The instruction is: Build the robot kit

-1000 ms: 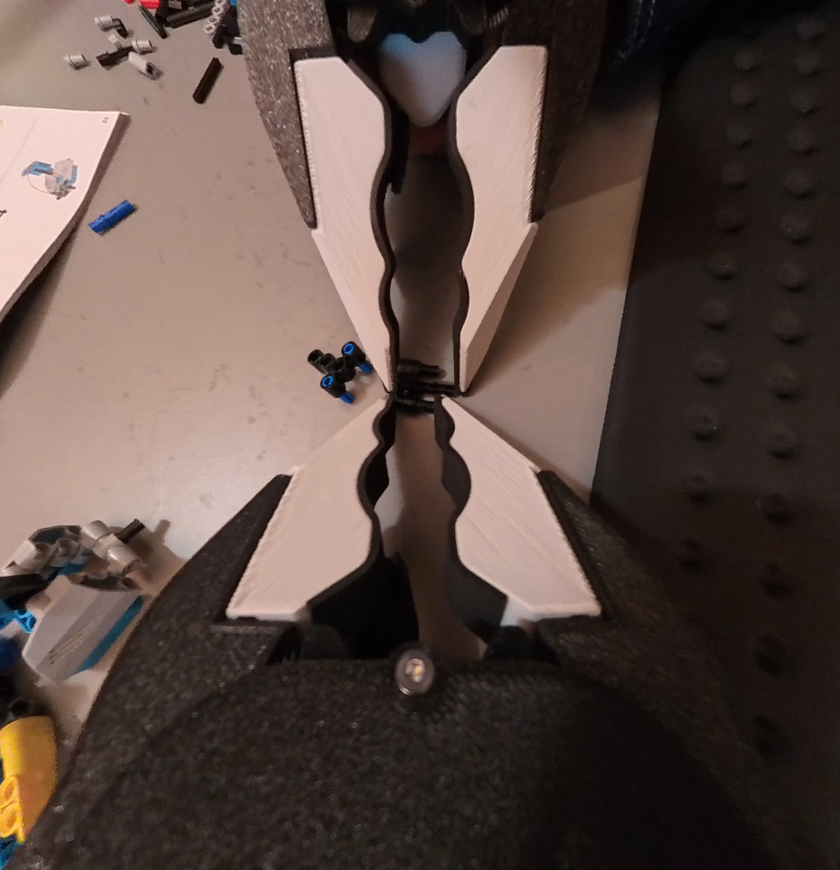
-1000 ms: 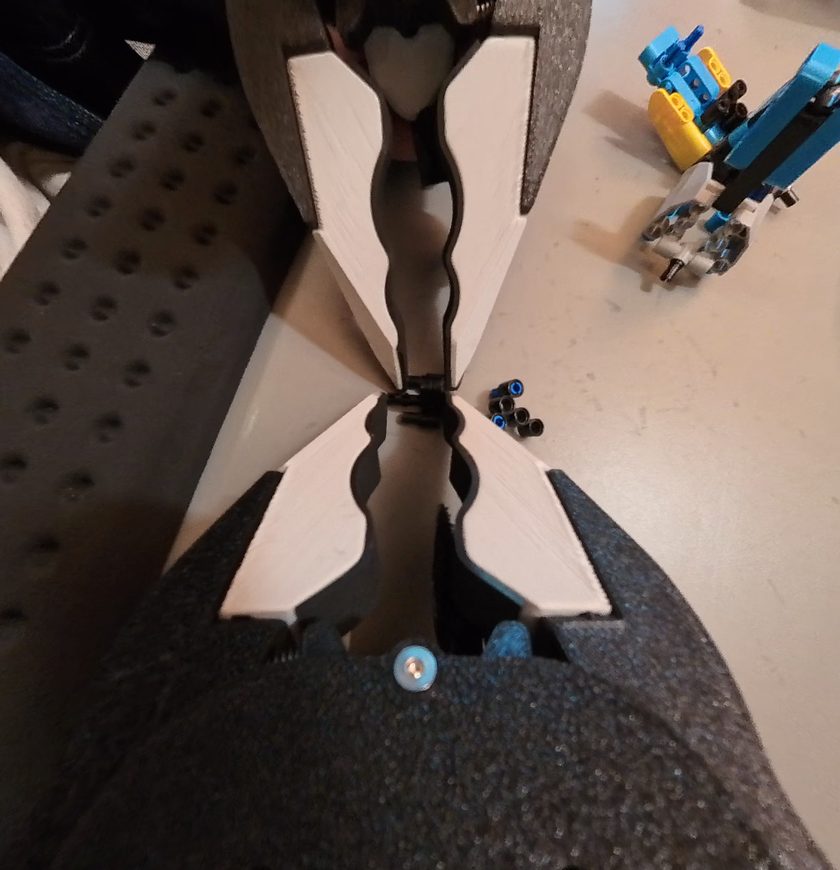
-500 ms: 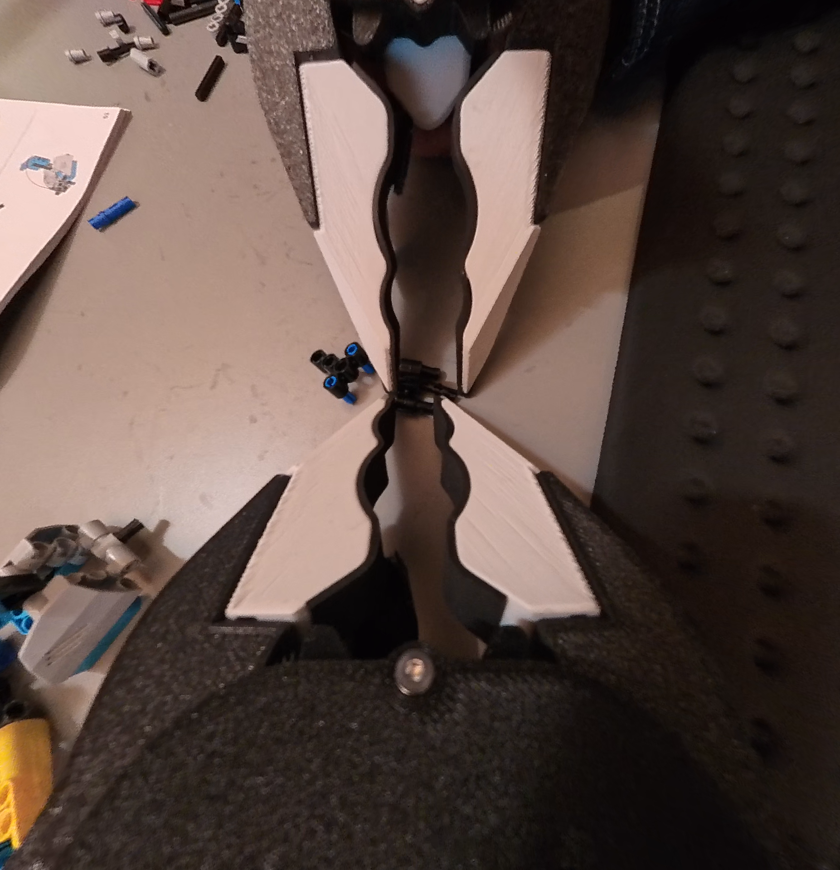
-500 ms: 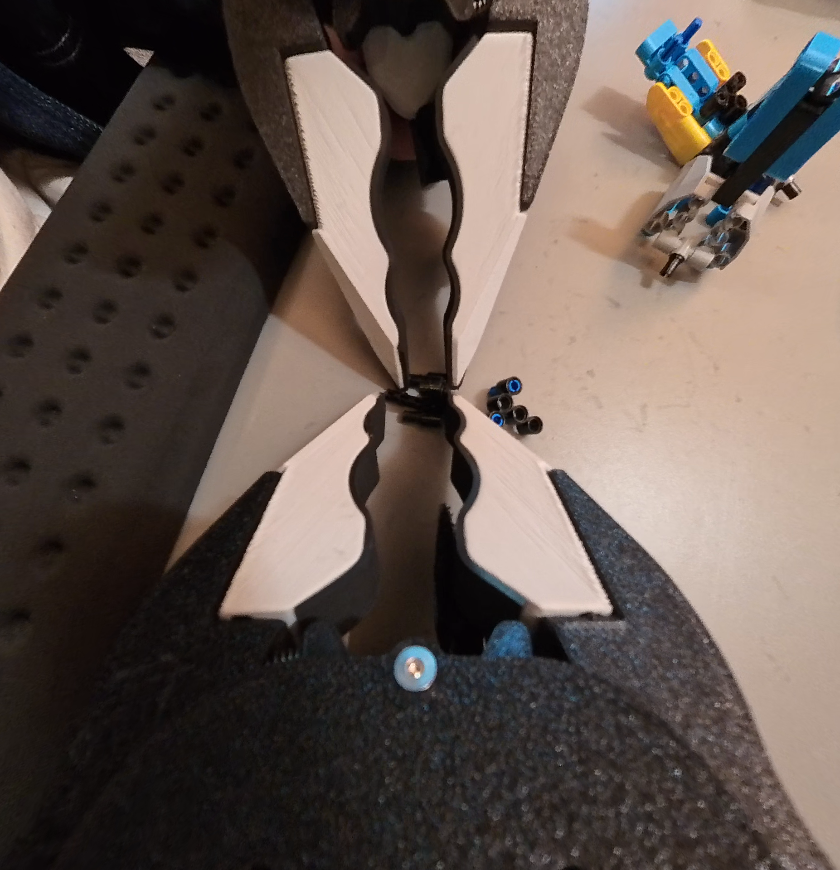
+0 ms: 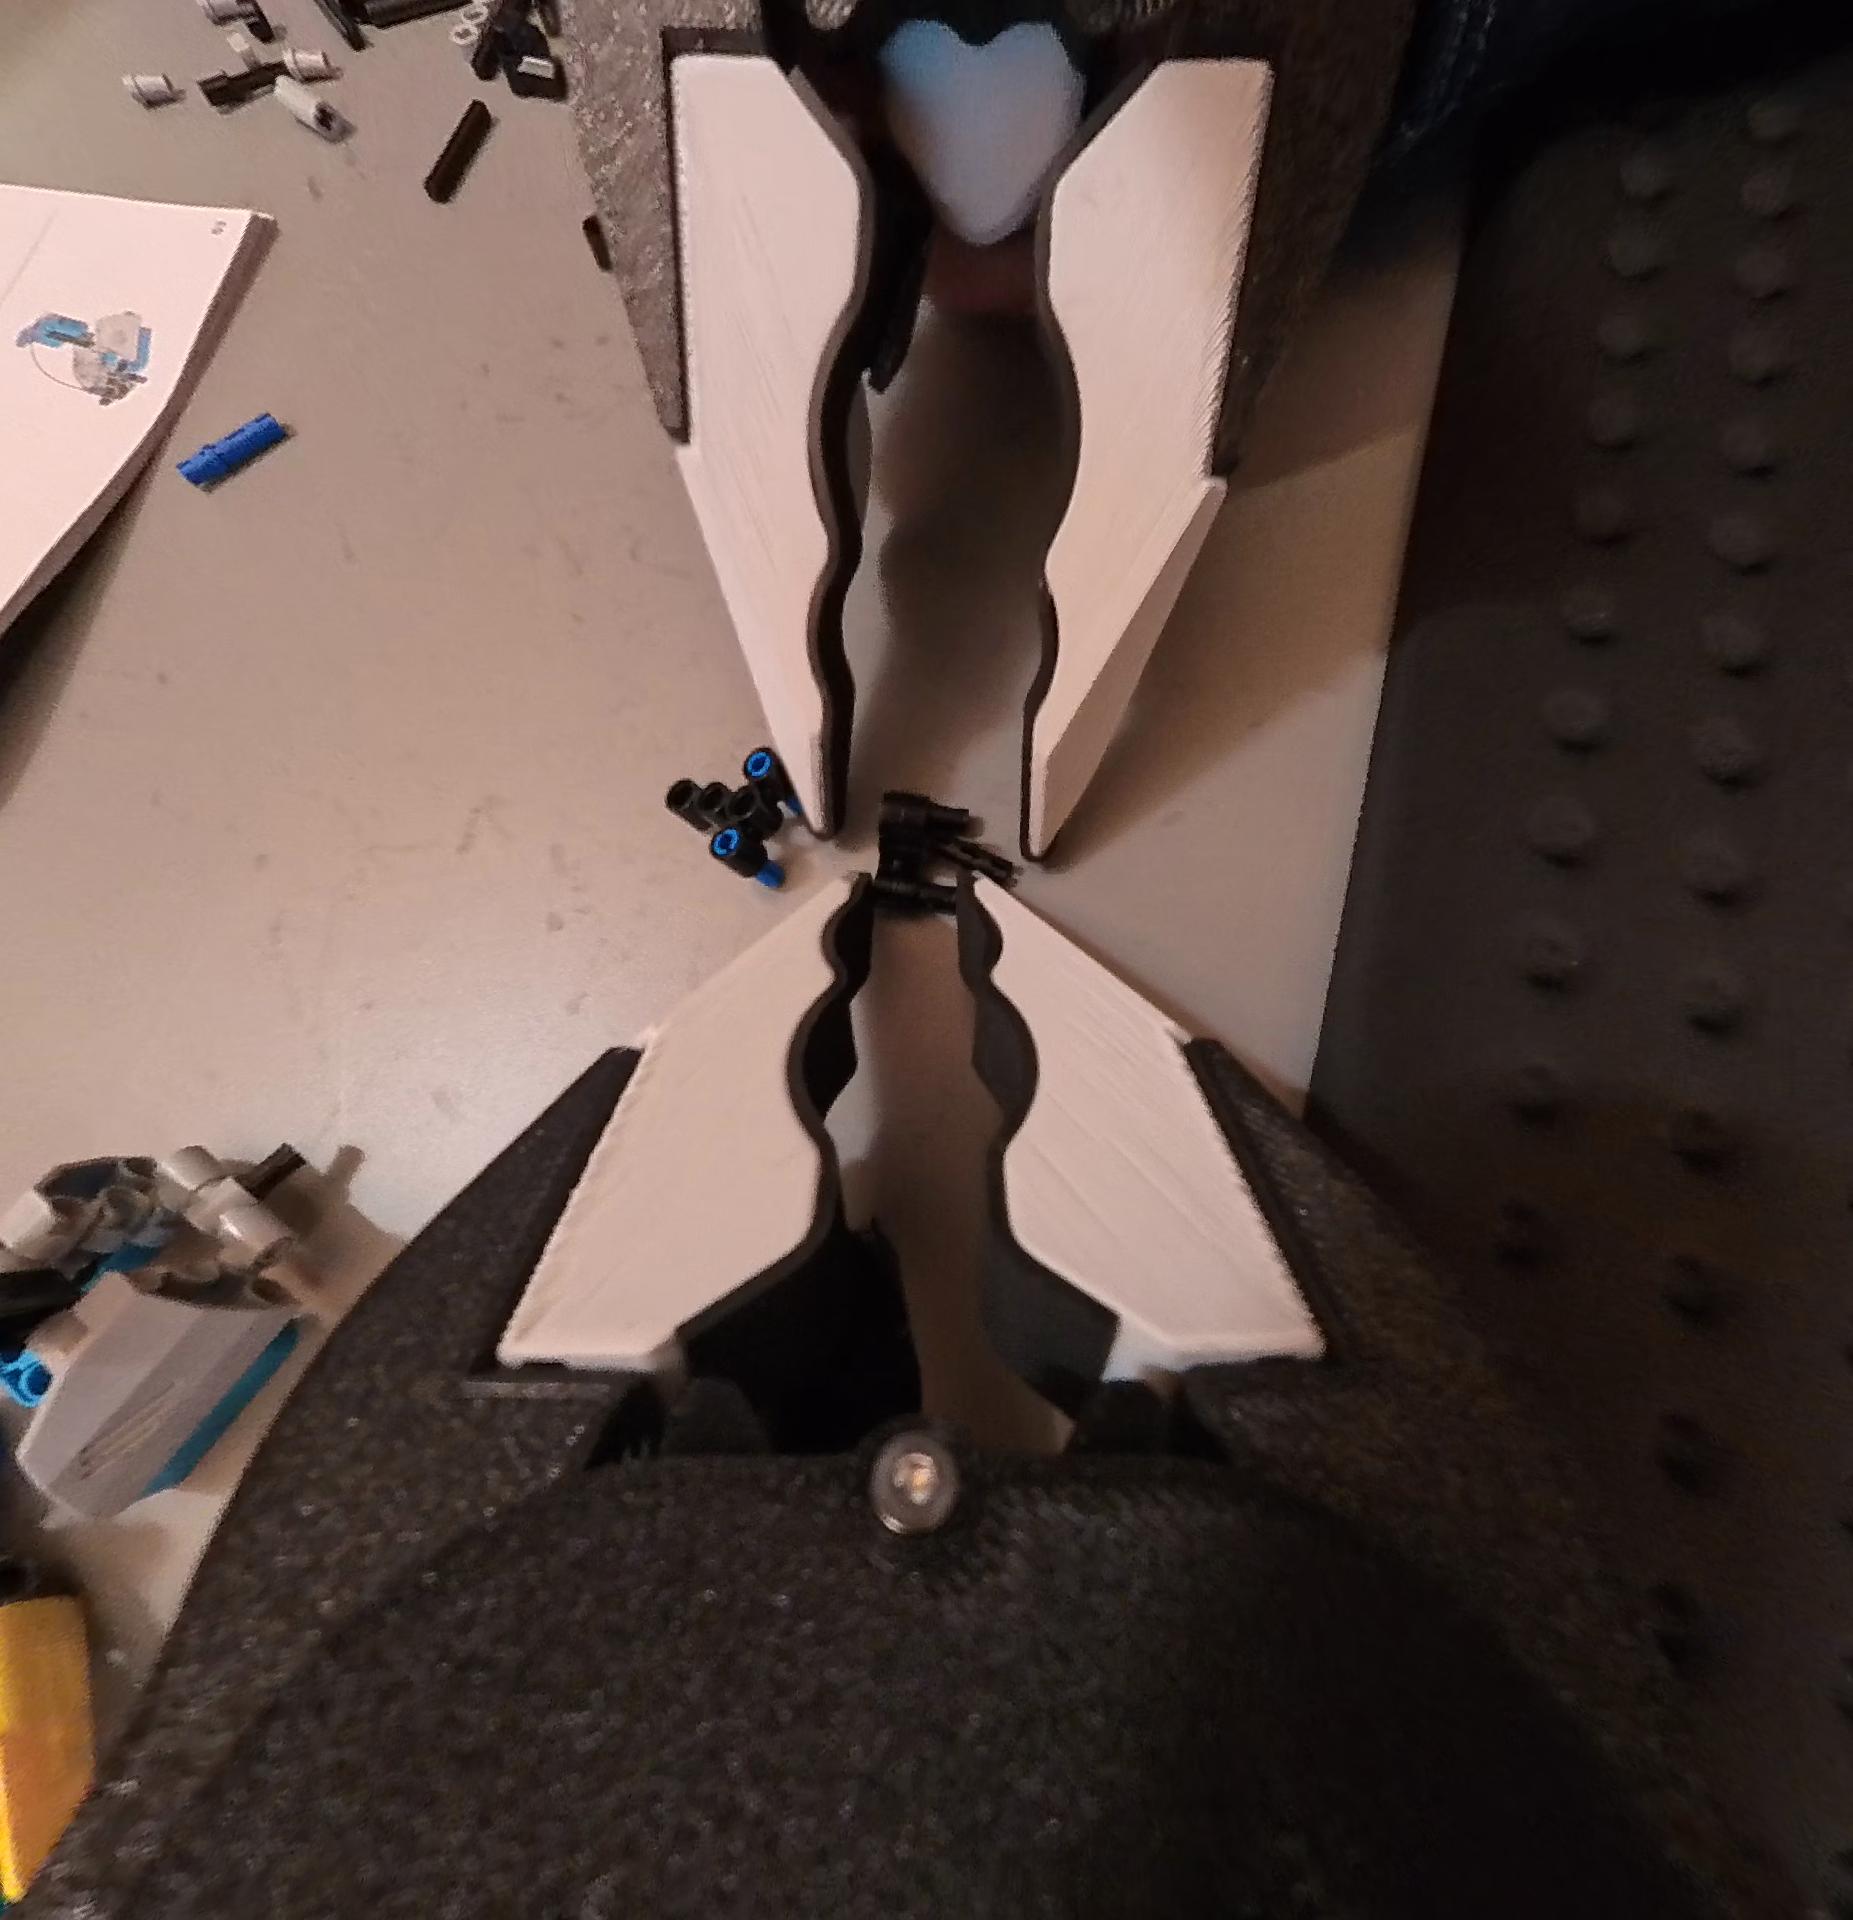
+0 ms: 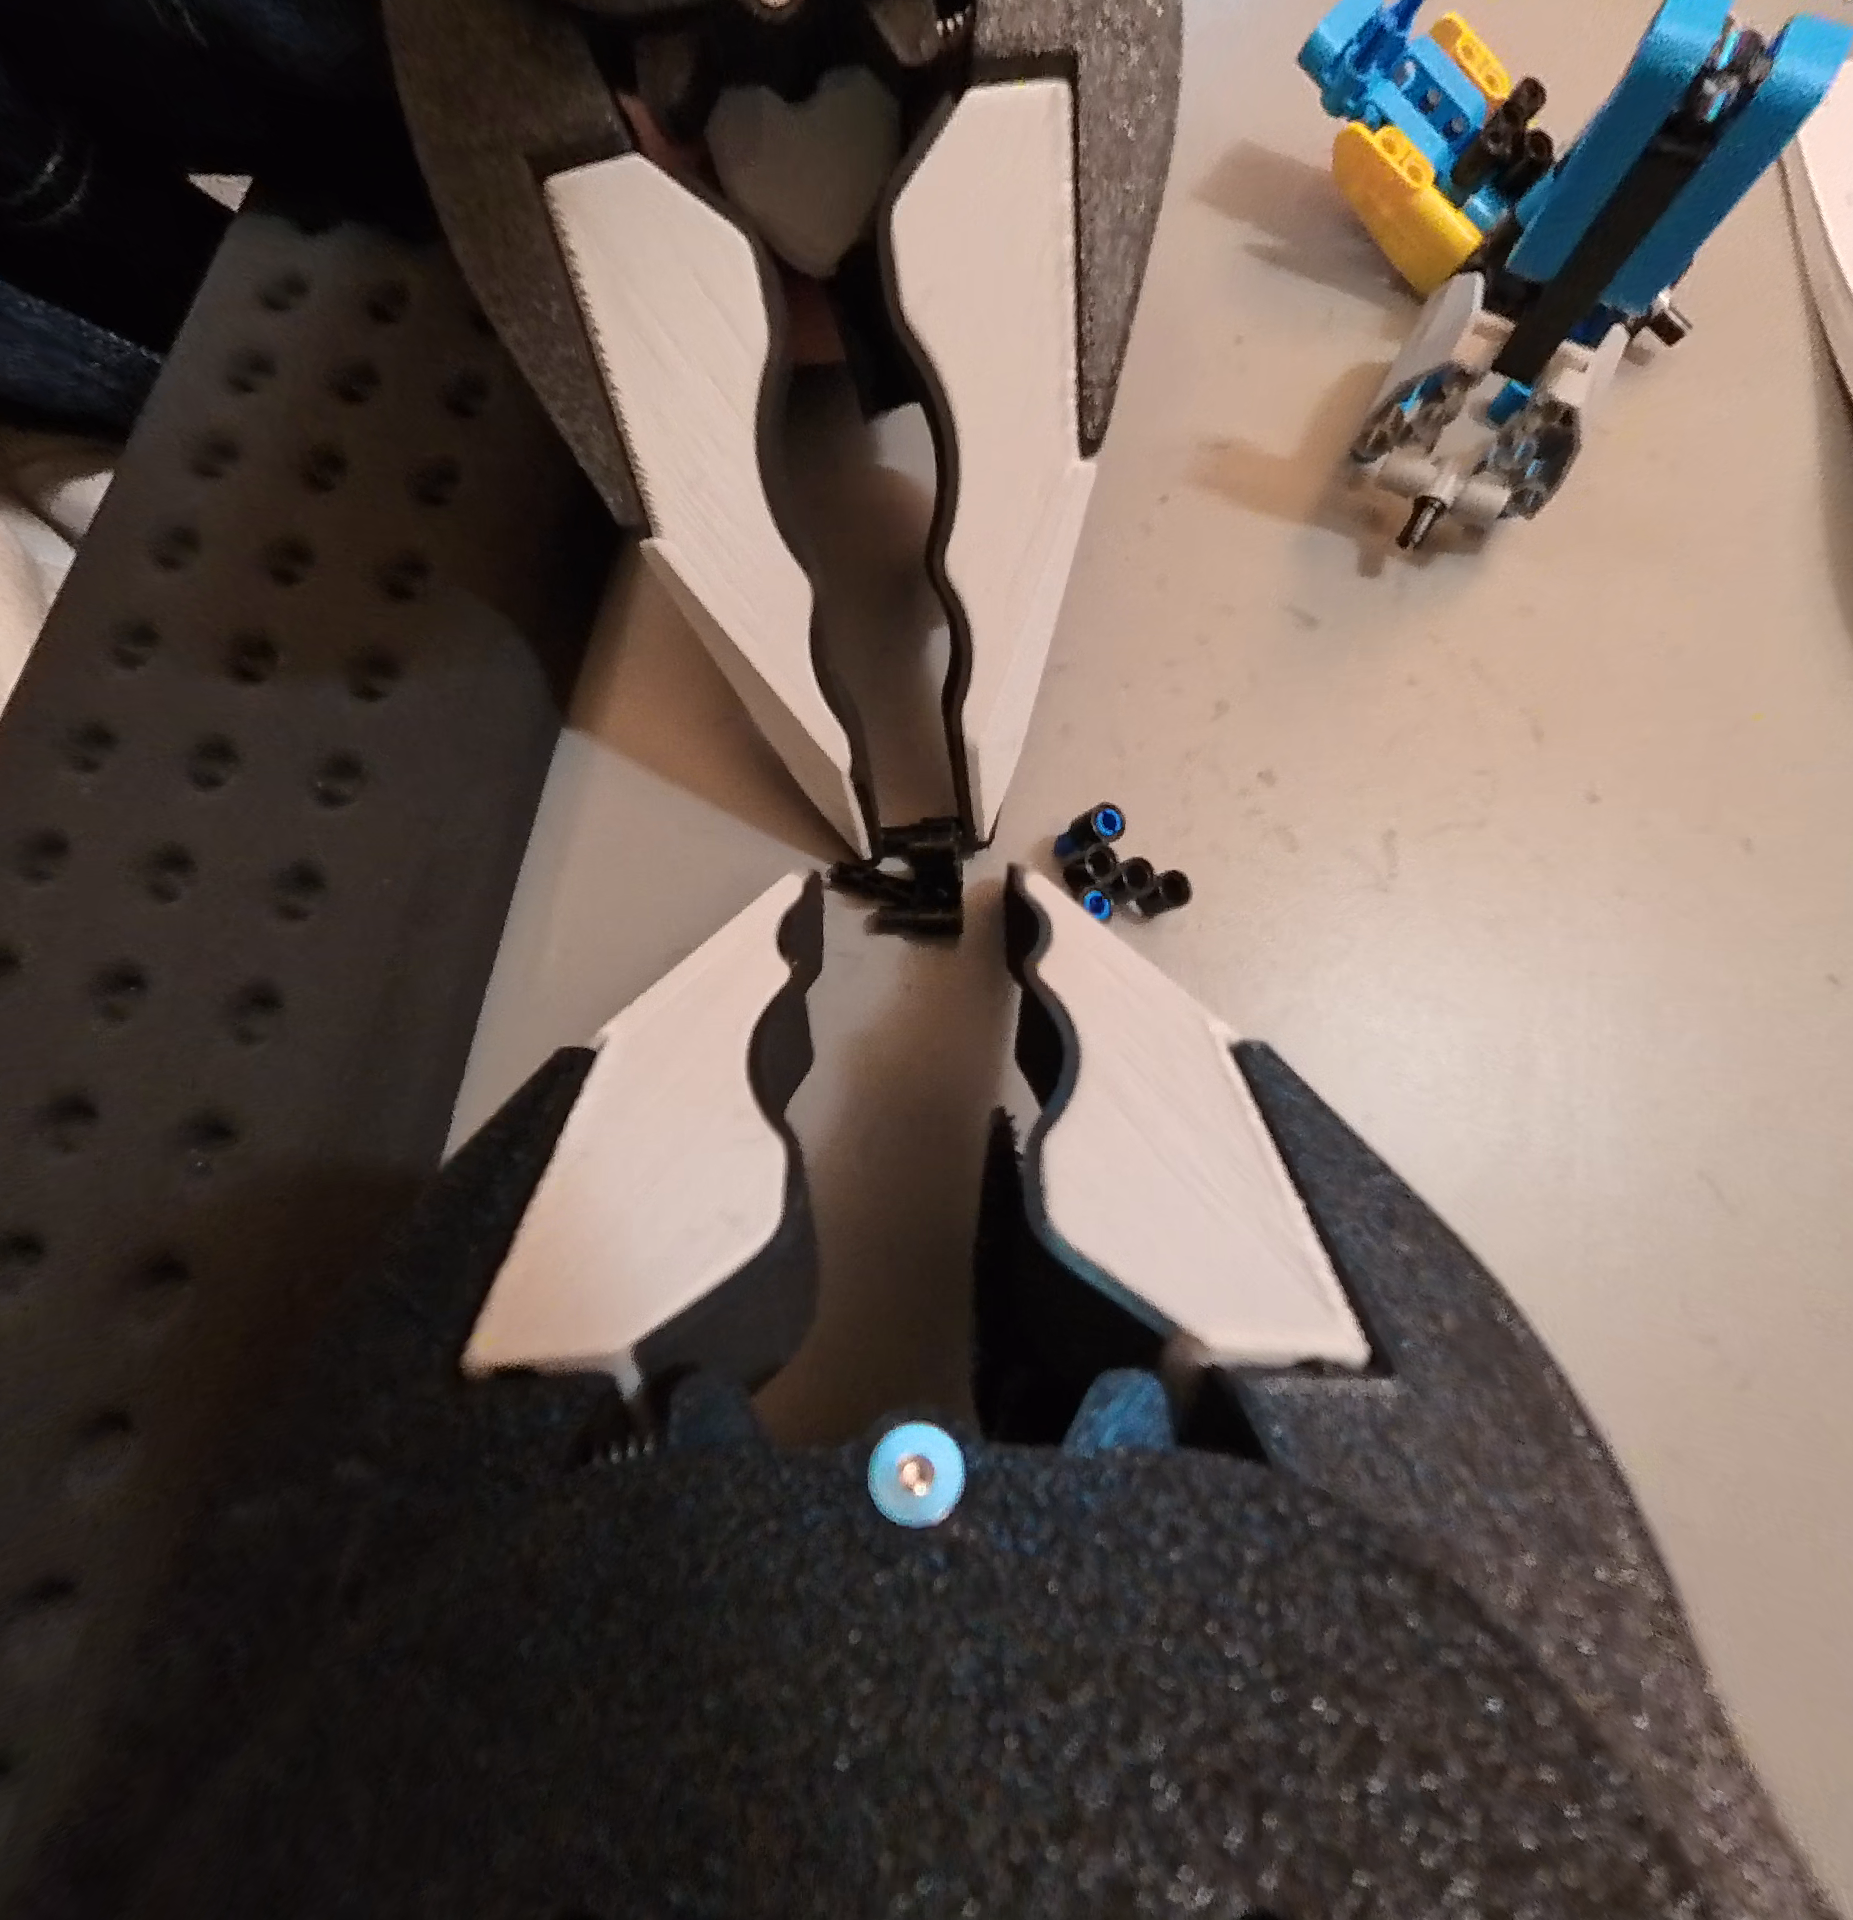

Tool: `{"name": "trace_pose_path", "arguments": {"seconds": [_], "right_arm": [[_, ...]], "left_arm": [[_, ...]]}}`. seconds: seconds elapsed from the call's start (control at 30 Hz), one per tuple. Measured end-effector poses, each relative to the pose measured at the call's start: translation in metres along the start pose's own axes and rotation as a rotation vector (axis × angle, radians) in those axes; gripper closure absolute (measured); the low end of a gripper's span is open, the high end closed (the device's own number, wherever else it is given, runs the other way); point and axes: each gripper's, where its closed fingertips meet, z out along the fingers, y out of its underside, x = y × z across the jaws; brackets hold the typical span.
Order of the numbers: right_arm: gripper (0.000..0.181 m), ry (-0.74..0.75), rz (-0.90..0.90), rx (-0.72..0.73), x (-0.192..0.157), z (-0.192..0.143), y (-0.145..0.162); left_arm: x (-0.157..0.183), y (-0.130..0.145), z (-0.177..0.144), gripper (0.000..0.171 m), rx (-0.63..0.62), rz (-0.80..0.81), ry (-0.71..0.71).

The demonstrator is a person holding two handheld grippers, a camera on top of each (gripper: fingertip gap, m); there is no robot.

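Note:
My two grippers meet tip to tip over the beige table. My left gripper is shut on a small black pin assembly and holds it just above the table. My right gripper is open, its tips on either side of the same assembly without clamping it. The right gripper shows opposite in the left wrist view, and the left gripper shows opposite in the right wrist view. A small cluster of black and blue pins lies on the table beside the tips, also in the right wrist view.
A blue, yellow and grey brick model stands farther off on the table, also at the left wrist view's lower left. An instruction booklet, a loose blue pin and several small parts lie beyond. A dark studded mat borders the table. Less than 4 cm separates the two grippers' tips.
My right gripper has opened and let go of the black pin assembly. My left gripper stays shut on it. Both grippers have barely moved.

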Motion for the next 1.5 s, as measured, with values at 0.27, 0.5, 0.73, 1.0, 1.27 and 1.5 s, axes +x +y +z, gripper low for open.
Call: {"name": "trace_pose_path", "arguments": {"seconds": [0.27, 0.5, 0.73, 1.0, 1.27, 1.5], "right_arm": [[0.149, 0.012, 0.023, -0.016, -0.001, -0.001, 0.005], [0.153, 0.03, -0.015, -0.04, -0.003, -0.001, 0.005], [0.157, 0.061, -0.013, -0.032, 0.005, -0.004, 0.007], [0.151, 0.049, -0.04, -0.027, -0.001, -0.001, 0.004], [0.149, 0.031, -0.032, -0.012, -0.004, 0.002, 0.001], [0.155, 0.01, -0.008, -0.009, -0.004, 0.002, 0.002]], "left_arm": [[0.0, 0.0, 0.0, 0.156, -0.001, -0.026, 0.023], [-0.001, -0.001, 0.002, 0.156, -0.001, -0.045, 0.031], [0.001, -0.002, 0.002, 0.156, -0.001, -0.033, 0.035], [0.001, -0.002, 0.002, 0.156, -0.001, -0.033, 0.037], [0.003, -0.002, 0.002, 0.156, -0.001, -0.035, 0.048], [0.004, -0.003, 0.003, 0.156, -0.001, -0.033, 0.054]]}}
